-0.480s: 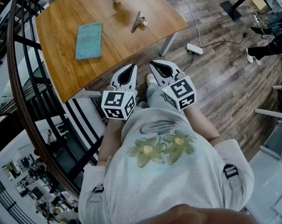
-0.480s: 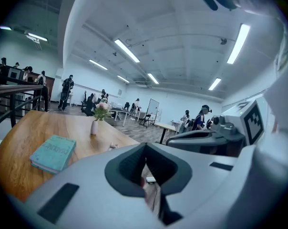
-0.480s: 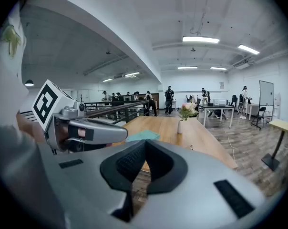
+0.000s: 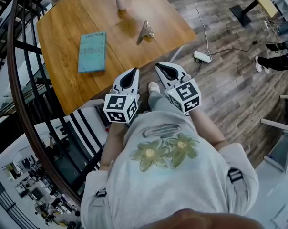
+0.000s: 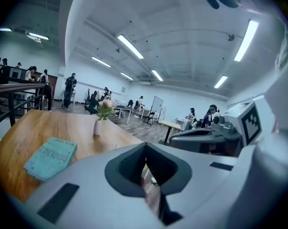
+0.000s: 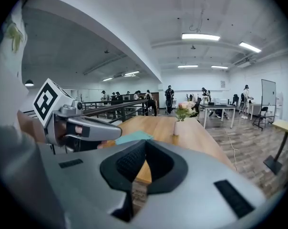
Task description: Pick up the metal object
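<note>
Left gripper [image 4: 130, 71]: jaws clenched, pads meeting at the tip, nothing between them; the left gripper view [image 5: 145, 148] shows the same. Right gripper [image 4: 159, 66]: likewise clenched and empty, confirmed in the right gripper view [image 6: 145, 158]. The two are held side by side, apart, just off the near edge of the table [image 4: 63, 80], over plank floor, tilted slightly down towards it.

Metal object [image 4: 144, 30]: lies on the table's right half, close to its right edge, well apart from both grippers. Bare wood runs from the near edge up to it.

On the table: teal book [image 4: 92, 51] flat on the left half, well clear of the metal object; white vase [image 4: 120, 3] with greenery at the far edge, near the object but not touching.

Beside the table: black curved railing [image 4: 14, 80] close along its left side. Right side opens onto floor; a white power strip [image 4: 201, 57] with its cable [image 4: 200, 18] lies just off the right corner. Person's shoe [image 4: 153, 87] is on the floor below the near edge.
</note>
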A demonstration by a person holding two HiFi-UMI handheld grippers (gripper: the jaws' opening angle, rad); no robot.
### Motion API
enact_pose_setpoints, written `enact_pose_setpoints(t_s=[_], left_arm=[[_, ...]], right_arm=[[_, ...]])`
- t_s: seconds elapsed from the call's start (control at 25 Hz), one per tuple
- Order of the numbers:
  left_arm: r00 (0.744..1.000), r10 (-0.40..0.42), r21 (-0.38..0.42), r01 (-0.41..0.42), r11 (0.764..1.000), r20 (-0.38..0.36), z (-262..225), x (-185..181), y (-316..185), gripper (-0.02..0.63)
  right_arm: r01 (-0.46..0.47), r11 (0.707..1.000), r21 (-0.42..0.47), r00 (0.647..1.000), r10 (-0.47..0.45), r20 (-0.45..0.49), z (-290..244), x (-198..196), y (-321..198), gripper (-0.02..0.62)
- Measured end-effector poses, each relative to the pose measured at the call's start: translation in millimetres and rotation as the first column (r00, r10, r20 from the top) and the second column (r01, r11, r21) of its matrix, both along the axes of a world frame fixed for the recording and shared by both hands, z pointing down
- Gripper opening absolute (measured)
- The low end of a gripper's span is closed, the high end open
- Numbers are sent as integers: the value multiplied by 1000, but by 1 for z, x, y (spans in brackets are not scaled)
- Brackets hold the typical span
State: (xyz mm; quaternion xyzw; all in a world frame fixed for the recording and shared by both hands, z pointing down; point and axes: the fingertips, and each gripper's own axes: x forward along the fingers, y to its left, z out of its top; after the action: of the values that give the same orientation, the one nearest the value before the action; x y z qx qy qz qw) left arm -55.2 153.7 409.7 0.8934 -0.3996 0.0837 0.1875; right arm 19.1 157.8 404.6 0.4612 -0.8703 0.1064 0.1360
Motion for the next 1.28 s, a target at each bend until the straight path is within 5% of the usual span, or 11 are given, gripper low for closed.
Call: enact_pose_setpoints(t_s=[0.16, 0.48, 0.84, 1.28], left_arm=[[1000, -23, -8, 23, 1000, 7, 3, 3, -34, 14], [997, -76, -30, 76, 997, 11, 11, 9, -96, 14], [990, -141, -44, 142, 989, 24, 23, 12, -143, 14], [981, -189, -79, 192, 978, 41, 39, 12, -164, 14]], right_arm=[[18, 1000, -8, 1000, -18, -2, 3, 9, -37, 13], [105, 994, -36, 994, -107, -28, 11, 15, -104, 163], [224, 966, -126, 971, -233, -59, 44, 19, -154, 249], [292, 929, -228, 938, -325, -123, 83, 20, -185, 284]])
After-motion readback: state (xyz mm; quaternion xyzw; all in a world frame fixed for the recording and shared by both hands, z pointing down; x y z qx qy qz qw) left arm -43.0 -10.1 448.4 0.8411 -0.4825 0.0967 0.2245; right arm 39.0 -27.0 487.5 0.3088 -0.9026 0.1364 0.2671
